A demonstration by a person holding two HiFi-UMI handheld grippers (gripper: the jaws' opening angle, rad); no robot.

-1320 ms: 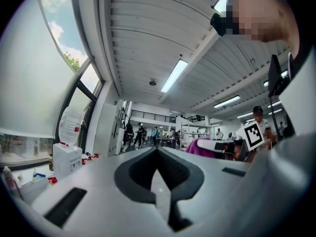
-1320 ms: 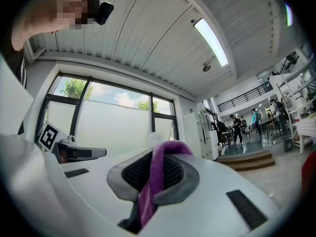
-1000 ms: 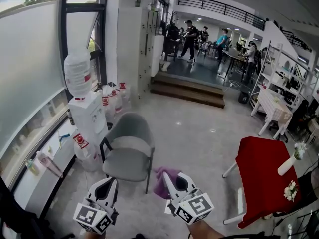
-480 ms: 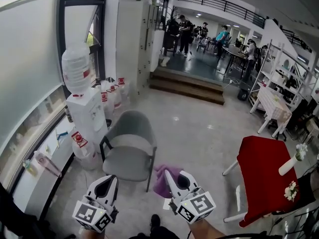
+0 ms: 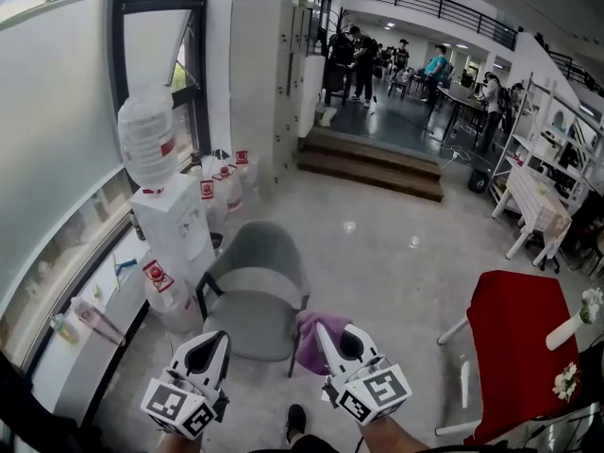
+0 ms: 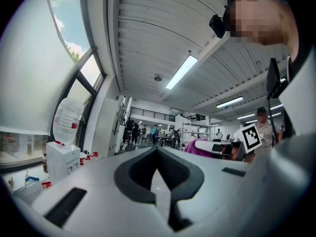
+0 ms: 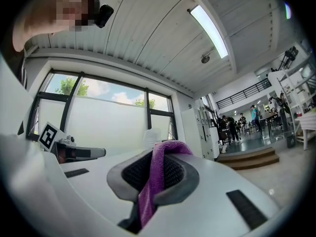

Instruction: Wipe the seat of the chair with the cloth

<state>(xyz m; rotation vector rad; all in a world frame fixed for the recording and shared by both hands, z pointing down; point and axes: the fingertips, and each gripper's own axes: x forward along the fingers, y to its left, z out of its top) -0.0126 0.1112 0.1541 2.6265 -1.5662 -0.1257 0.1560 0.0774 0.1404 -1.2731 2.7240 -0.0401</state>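
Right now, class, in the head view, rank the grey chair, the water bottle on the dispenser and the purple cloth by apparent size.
1. grey chair
2. water bottle
3. purple cloth, partly hidden by the right claw gripping it, so its full size is unsure.

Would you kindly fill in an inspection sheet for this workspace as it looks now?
Surface: chair seat grey, nothing lying on it.
Job's things: purple cloth not on the seat, hanging from the right gripper.
Clutter: water dispenser and spare bottles left of the chair seat.
Grippers: left gripper jaws together, empty; right gripper clamped on the cloth.
Cables: nothing seen.
Surroundings: pale floor, red-covered table at right, steps and people beyond.
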